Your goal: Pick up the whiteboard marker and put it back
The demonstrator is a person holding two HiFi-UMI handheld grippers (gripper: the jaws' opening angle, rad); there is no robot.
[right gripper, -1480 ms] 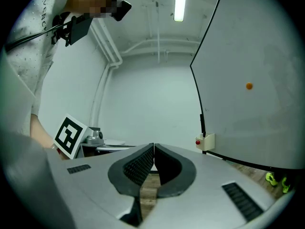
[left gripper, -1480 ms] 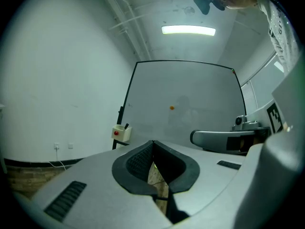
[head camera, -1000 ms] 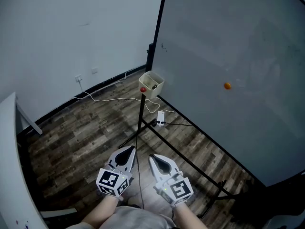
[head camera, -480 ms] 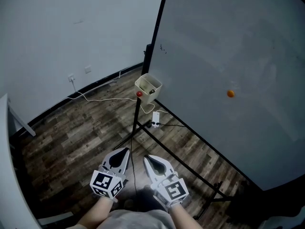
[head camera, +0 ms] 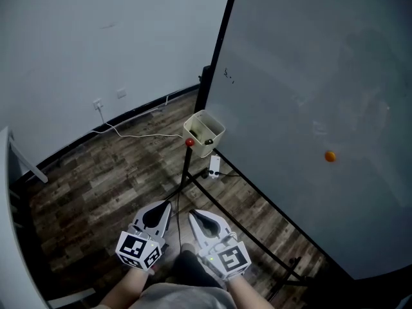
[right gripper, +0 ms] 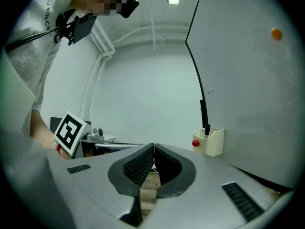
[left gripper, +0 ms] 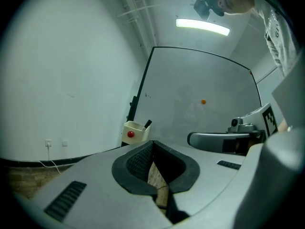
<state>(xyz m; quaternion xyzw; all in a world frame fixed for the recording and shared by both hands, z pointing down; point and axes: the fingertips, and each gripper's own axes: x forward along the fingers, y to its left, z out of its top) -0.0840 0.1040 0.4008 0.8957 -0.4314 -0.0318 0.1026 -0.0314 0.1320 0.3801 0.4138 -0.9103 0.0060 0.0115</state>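
Note:
A black whiteboard marker (left gripper: 147,124) stands upright in a cream holder box (head camera: 204,132) fixed to the whiteboard's black frame; the marker (right gripper: 207,129) also shows in the right gripper view. A red ball (head camera: 189,143) sits on the box's front. My left gripper (head camera: 156,215) and right gripper (head camera: 205,221) hang side by side low in the head view, well short of the box. Both are shut with nothing between the jaws. The left gripper (left gripper: 152,143) and right gripper (right gripper: 153,147) point toward the box.
The large whiteboard (head camera: 309,95) fills the right side, with an orange magnet (head camera: 329,156) on it. Its black stand legs (head camera: 248,214) cross the wooden floor. A power strip (head camera: 214,166), a white cable and a wall socket (head camera: 98,103) lie beyond. A white table edge (head camera: 6,192) is at left.
Both grippers have drifted slightly down and left in the head view, still shut. The holder box and orange magnet sit lower in the view than before.

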